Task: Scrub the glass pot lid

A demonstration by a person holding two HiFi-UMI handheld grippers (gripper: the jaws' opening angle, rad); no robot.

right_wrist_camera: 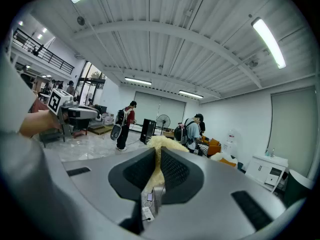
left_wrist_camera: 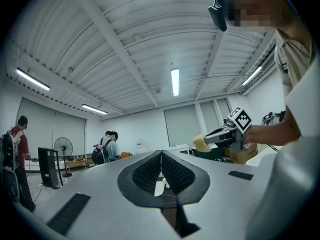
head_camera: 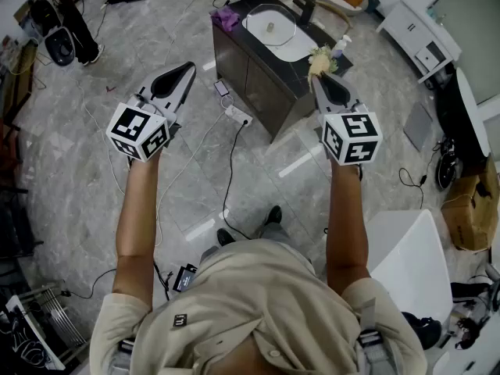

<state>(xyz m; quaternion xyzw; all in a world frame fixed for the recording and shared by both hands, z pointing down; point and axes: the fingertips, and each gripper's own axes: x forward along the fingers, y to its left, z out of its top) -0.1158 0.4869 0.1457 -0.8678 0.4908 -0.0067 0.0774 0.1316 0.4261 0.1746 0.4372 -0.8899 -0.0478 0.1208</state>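
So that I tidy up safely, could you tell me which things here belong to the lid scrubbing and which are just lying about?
For the job: glass pot lid; sink; yellow scrubber, held in the right tongs; left tongs, shut and empty.

Lying about: purple cloth; power strip; cardboard box; fan.

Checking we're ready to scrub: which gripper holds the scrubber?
The right gripper: its fingers pinch a pale yellow fibrous scrubber; the left gripper is shut on nothing.

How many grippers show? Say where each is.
2. Left gripper at head view's left, shut, empty; right gripper at its right, shut on a yellow scrubber.
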